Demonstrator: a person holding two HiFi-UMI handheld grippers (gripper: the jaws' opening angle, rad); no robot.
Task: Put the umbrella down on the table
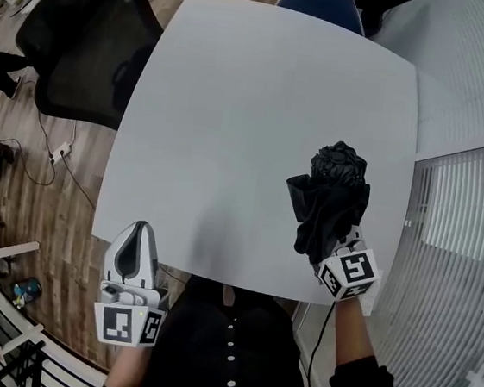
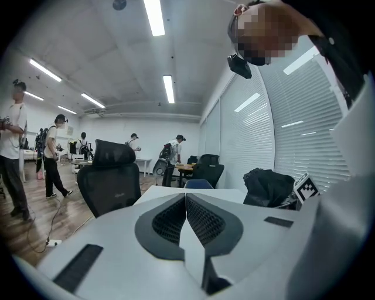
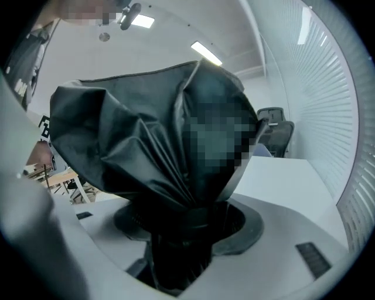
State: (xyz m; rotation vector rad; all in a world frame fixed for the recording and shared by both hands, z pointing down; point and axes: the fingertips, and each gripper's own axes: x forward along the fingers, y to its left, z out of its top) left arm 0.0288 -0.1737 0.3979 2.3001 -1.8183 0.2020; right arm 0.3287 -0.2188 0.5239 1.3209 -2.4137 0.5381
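A folded black umbrella stands over the right side of the white table, its crumpled canopy end pointing away from me. My right gripper is shut on the umbrella's lower end, and in the right gripper view the black umbrella fills the space between the jaws. My left gripper hangs at the table's near left edge, its jaws pressed together with nothing between them. From the left gripper view the umbrella shows at the right, with the right gripper's marker cube beside it.
A black mesh office chair stands at the table's left, and a blue chair at its far edge. White blinds run along the right side. Cables lie on the wooden floor. Several people stand far off in the room.
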